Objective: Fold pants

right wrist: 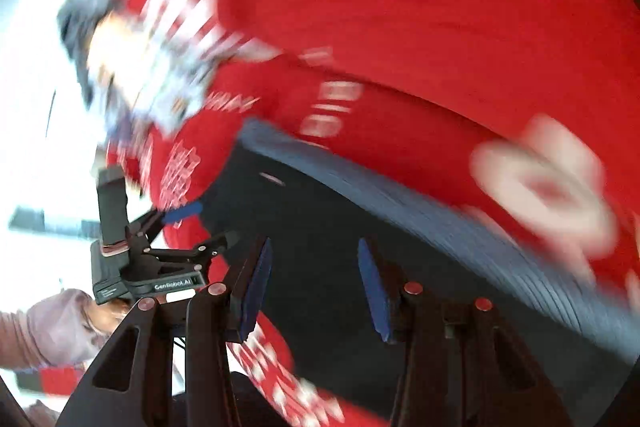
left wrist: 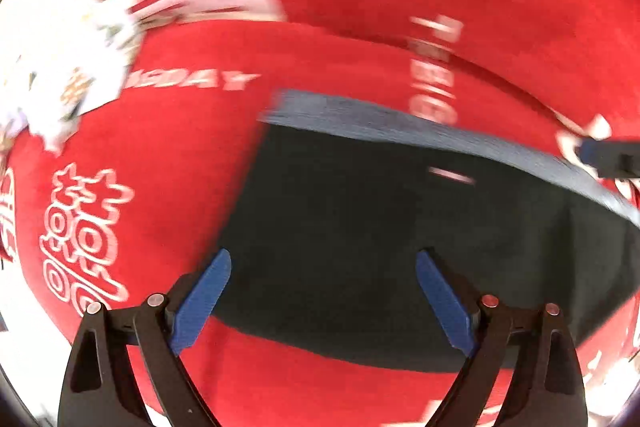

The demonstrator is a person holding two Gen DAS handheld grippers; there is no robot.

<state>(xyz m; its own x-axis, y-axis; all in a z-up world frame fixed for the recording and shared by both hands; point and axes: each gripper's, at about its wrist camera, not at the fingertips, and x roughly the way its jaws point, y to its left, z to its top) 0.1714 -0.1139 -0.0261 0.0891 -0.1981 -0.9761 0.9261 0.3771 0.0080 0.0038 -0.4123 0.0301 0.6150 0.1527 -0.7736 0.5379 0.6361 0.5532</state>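
a red cloth with white lettering [left wrist: 168,155] covers the work surface. the dark pants [left wrist: 400,247] lie on it as a compact rectangle, apparently near fully folded. left gripper [left wrist: 323,297] hovers above their near edge, spread wide, holding nothing. right gripper [right wrist: 315,291] hovers likewise, parted and empty.

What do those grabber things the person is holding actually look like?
Each hand-held gripper is a black plastic frame of hinged linkage bars with round silvery and reddish pivot pins, ending in two flat blue finger pads. The left hand-held gripper carries white "GenRobot.AI" lettering on its body. The person's left hand shows below it, with a pale mauve sleeve.
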